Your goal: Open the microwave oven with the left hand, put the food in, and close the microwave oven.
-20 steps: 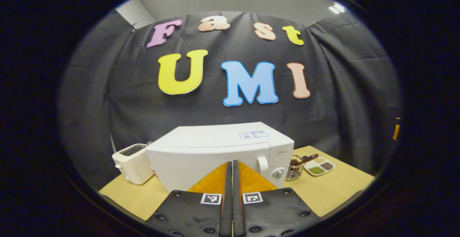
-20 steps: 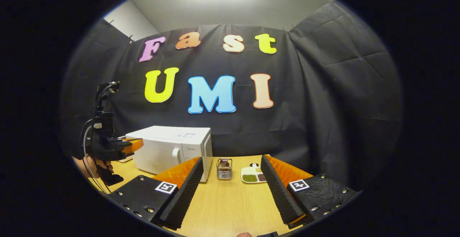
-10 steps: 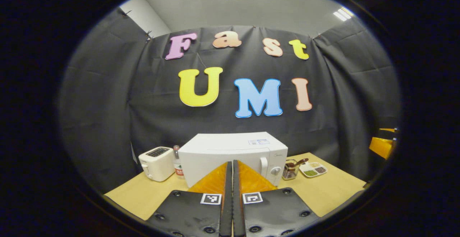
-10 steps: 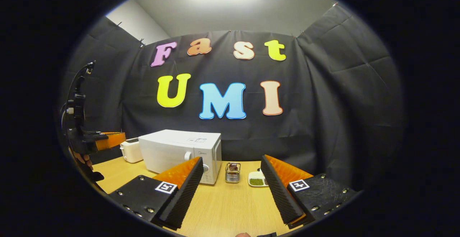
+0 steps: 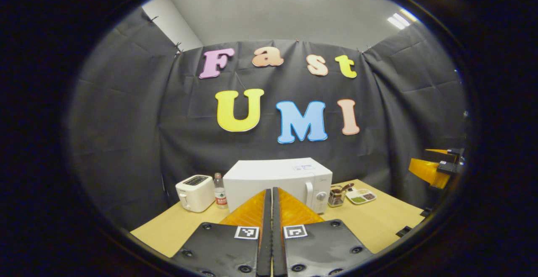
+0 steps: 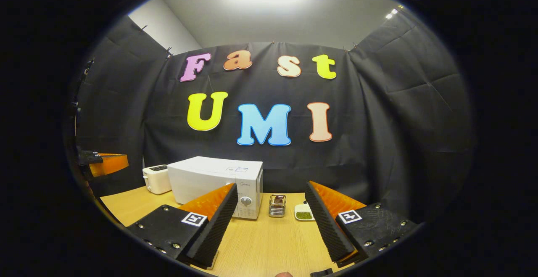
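Here, the boxy white microwave oven (image 5: 277, 180) stands on the pale wood-grain table (image 5: 378, 222) with its door closed, its smooth front carrying an upright handle and a round knob. Left of the microwave sit a rounded white toaster (image 5: 194, 192) and a slim clear bottle (image 5: 219, 191). Right of it stand a ribbed metal holder (image 6: 277, 205) and, just beyond, a shallow divided dish (image 5: 360, 196) of food. The left gripper (image 5: 271, 226) is clenched, its wedge-shaped fingers pressed flat together with nothing between them, pointing at the microwave. The right gripper (image 6: 269, 218) is spread wide and empty, its ridged pads (image 6: 323, 222) well short of the microwave.
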The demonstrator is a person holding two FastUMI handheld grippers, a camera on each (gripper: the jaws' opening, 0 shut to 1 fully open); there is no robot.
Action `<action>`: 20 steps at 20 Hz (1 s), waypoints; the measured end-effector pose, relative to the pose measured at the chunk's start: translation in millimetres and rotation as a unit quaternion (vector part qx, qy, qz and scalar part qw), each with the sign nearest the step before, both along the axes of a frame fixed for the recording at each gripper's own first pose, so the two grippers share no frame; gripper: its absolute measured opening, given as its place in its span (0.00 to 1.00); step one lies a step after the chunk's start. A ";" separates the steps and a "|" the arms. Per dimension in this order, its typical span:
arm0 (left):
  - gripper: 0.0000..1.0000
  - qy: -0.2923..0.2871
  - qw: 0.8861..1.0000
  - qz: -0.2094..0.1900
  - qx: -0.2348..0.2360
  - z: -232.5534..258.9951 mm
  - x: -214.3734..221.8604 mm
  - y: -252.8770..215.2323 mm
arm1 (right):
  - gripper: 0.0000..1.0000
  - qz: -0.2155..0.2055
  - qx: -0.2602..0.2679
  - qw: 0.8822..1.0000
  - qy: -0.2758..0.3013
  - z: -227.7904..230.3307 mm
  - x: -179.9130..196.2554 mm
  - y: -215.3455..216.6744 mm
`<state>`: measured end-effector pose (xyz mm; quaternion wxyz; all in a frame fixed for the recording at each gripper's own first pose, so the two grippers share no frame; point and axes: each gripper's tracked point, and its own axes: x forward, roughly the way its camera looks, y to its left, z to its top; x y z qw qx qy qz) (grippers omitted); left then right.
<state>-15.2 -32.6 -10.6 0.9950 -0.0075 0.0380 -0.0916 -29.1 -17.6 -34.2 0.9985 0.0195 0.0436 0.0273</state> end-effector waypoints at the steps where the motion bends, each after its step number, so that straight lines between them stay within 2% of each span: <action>1: 0.07 -0.002 1.000 0.006 -0.001 1.0 -3.5 8.3 | 0.98 -0.002 -0.002 1.000 -0.001 1.4 -1.5 1.2; 3: 0.10 -0.004 1.000 0.016 -0.006 3.6 -3.2 21.6 | 0.98 -0.003 -0.004 1.000 -0.003 5.1 -3.6 6.4; 6: 0.57 -0.013 0.999 0.029 -0.014 5.9 -7.0 36.4 | 0.98 -0.001 -0.007 1.000 -0.004 5.9 -1.6 13.3; 8: 0.79 -0.021 0.999 0.037 -0.015 9.3 -7.8 47.3 | 0.97 -0.001 -0.004 1.000 -0.004 4.1 0.5 13.4; 9: 0.86 -0.023 0.999 0.042 -0.014 9.8 -8.9 51.6 | 0.97 -0.001 -0.003 1.000 -0.002 4.0 0.9 14.9; 13: 0.95 -0.030 0.999 0.044 -0.005 12.6 -11.0 56.7 | 0.97 -0.001 -0.002 1.000 -0.012 7.3 6.3 16.5; 20: 0.94 -0.041 0.998 0.037 0.001 22.2 -14.5 56.3 | 0.97 0.000 0.002 1.000 -0.023 16.4 8.3 19.7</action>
